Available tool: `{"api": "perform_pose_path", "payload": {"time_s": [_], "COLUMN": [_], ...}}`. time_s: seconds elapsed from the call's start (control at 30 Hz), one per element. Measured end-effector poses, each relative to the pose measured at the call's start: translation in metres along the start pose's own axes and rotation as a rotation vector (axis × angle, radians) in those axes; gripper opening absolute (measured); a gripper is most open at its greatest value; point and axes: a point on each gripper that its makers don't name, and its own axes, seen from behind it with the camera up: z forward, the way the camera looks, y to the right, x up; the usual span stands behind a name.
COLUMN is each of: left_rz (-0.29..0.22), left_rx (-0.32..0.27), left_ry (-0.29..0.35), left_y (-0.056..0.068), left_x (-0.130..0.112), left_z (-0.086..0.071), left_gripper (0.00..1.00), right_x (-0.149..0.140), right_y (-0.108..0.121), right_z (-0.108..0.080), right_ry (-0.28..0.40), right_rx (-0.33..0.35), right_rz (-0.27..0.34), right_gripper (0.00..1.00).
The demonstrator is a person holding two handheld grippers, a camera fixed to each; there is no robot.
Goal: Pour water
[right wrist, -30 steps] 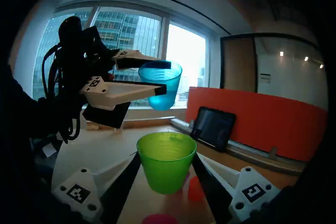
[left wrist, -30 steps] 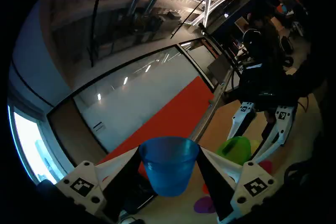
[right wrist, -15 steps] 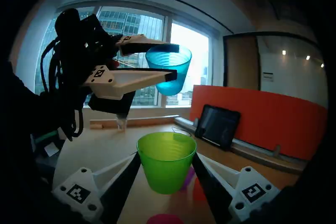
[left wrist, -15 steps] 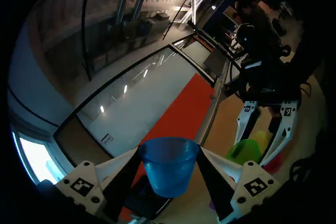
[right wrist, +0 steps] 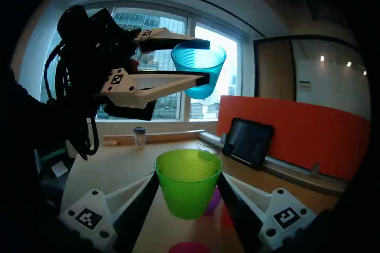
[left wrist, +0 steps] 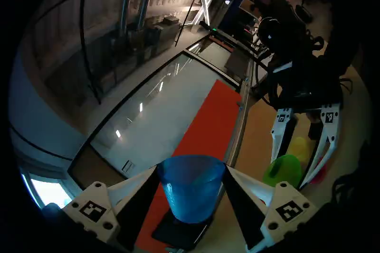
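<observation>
The fingers of the left gripper (left wrist: 190, 177) were clamped on the blue cup (left wrist: 191, 193), one finger pressed against each side of its wall. The fingers of the right gripper (right wrist: 188, 179) were closed in the same manner on the green cup (right wrist: 188, 193), which was held with its mouth facing up. The green cup was taken as the reference for all positions below. In the right gripper view, the blue cup was held above the green cup and beyond it, slightly to the right of its centre line, well apart from it and not over its mouth. The long axis of the blue cup was near upright, rim uppermost; no pouring tilt was evident. Whether water was contained in either cup could not be determined. The table (right wrist: 118, 167) lay under the green cup; whether the cup's base rested on it could not be told. A purple object (right wrist: 213, 201) lay just beside the green cup's base, to its right. A tablet (right wrist: 248, 141) was propped behind and to the right, against an orange panel (right wrist: 308, 134), and a small jar (right wrist: 139, 135) stood behind and to the left, below a window (right wrist: 142, 30). The pour was judged to depend on the left gripper: the blue cup would have to be brought down and toward the green cup until its rim stood over the open mouth, then tipped. Spillage was judged likely if tilt were begun at the present offset.
</observation>
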Motion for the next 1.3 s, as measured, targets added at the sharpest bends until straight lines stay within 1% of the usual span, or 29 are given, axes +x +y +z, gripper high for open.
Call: {"api": "perform_pose_path", "payload": {"time_s": [0.4, 0.7, 0.9, 1.3], "left_rz": [0.076, 0.114, 0.131, 0.191], "left_rx": [0.000, 0.009, 0.010, 0.021], "left_ry": [0.002, 0.000, 0.001, 0.001], "left_y": [0.002, -0.002, -0.003, -0.004], "left_x": [0.005, 0.007, 0.007, 0.011], "left_z": [0.002, 0.004, 0.004, 0.004], "left_gripper": [0.88, 0.88, 0.88, 0.88], "right_x": [0.001, 0.004, 0.003, 0.005], "right_y": [0.002, 0.003, 0.004, 0.004], "right_z": [0.001, 0.000, -0.002, -0.003], "right_ry": [0.006, 0.008, 0.009, 0.021], "right_rx": [0.005, 0.003, 0.001, 0.001], "right_rz": [0.014, 0.014, 0.013, 0.018], "right_gripper": [0.89, 0.89, 0.88, 0.88]}}
